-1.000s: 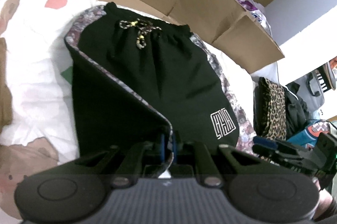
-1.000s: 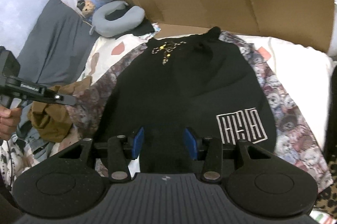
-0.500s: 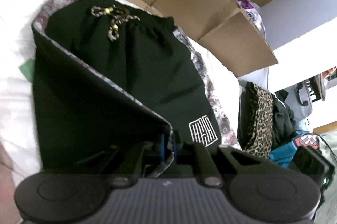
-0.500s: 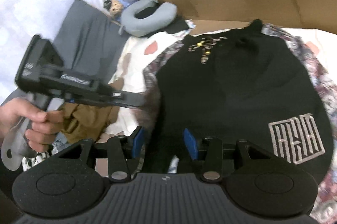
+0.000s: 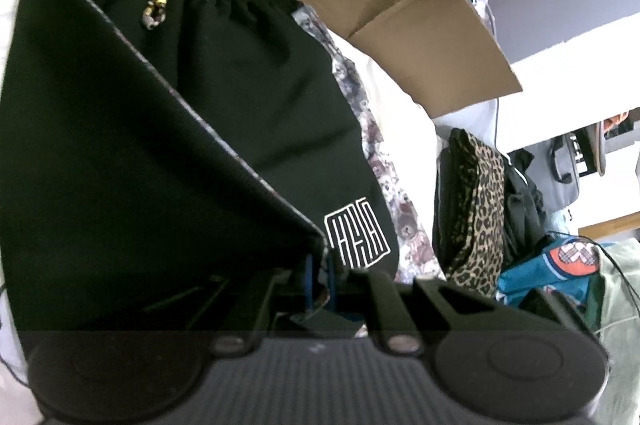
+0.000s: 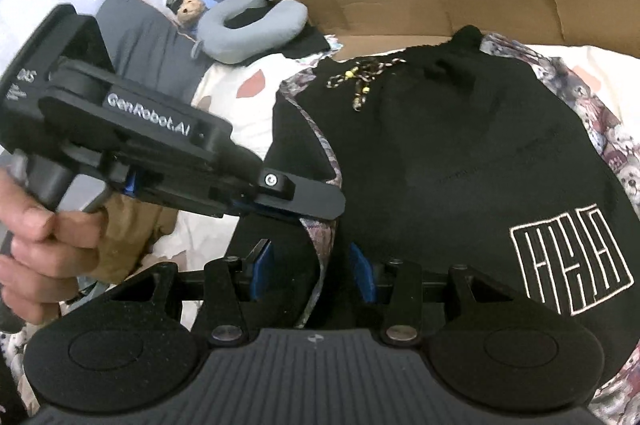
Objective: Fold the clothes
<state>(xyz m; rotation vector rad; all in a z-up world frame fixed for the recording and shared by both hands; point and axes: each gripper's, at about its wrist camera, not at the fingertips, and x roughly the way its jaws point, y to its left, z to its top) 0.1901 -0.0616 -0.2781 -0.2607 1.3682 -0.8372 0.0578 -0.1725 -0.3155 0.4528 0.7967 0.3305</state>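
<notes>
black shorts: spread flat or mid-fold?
Mid-fold. The left gripper is shut on a corner of the black shorts, holding one side flap lifted over the rest, its patterned lining edge showing.

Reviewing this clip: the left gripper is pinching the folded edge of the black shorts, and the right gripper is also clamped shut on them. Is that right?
Not quite. The left gripper is indeed shut on the folded edge of the black shorts, but the right gripper is not clamped: the right wrist view shows its blue pads standing well apart, with the fabric edge passing loosely between them.
</notes>
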